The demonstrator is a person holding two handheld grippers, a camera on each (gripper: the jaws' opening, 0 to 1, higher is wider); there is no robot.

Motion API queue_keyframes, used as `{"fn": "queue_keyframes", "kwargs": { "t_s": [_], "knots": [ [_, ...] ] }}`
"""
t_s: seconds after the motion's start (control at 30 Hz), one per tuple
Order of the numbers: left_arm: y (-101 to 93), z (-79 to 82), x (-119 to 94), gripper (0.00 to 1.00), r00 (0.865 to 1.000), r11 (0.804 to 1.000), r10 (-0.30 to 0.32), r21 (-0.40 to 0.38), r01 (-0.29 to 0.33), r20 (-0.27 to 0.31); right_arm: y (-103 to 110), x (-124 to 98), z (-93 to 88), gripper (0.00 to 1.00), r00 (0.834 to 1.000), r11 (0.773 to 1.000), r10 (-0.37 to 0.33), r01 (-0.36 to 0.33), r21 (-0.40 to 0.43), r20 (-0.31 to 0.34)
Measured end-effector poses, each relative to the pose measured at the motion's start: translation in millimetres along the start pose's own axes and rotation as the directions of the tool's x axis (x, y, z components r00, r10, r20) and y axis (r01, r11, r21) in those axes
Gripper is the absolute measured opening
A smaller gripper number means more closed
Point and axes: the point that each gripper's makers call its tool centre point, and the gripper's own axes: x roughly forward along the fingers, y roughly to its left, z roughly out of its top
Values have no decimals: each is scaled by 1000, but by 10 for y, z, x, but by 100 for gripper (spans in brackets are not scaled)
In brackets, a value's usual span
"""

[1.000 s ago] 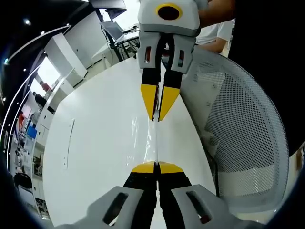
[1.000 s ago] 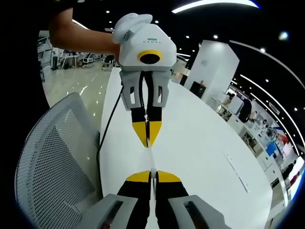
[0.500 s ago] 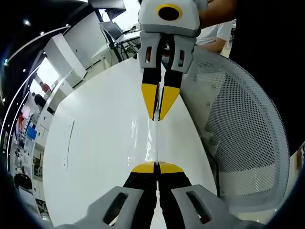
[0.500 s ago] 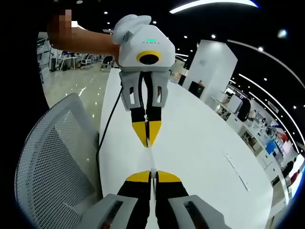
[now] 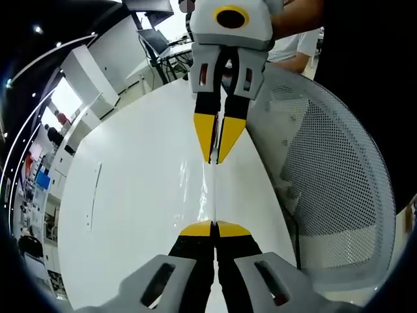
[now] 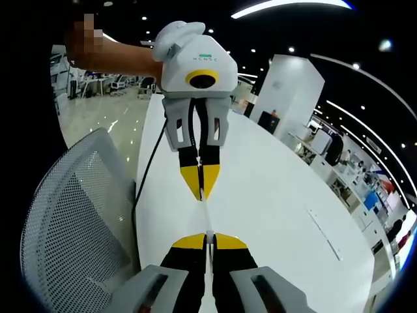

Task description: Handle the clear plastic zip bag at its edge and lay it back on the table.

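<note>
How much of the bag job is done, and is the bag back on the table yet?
Done: both tongs have caught the clear zip bag by its edge. In hand: the left tongs and the right tongs are shut on it, facing each other, with the bag stretched between them above the white table. Left: laying it down and letting go.

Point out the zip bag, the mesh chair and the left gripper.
zip bag (image 5: 210,195), left gripper view, on its stretched clear film.
mesh chair (image 5: 326,176), left gripper view, on its perforated backrest.
left gripper (image 5: 214,225), left gripper view, between its yellow tips.
</note>
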Motion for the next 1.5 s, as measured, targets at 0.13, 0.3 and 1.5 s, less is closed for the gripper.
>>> {"fn": "queue_keyframes", "kwargs": {
  "t_s": [0.13, 0.3, 1.5],
  "knots": [
    [0, -5, 1, 0, 1000, 1000, -1, 0, 1, 0, 5, 2, -1, 0, 1000, 1000, 1, -1, -1, -1],
    [-3, -14, 2, 0, 1000, 1000, -2, 0, 2, 2, 10, -2, -1, 0, 1000, 1000, 4, -4, 1, -2],
    [0, -51, -26, 0, 1000, 1000, 10, -11, -10, 3, -12, -43, -40, 0, 1000, 1000, 2, -2, 7, -6]
  ]
}}
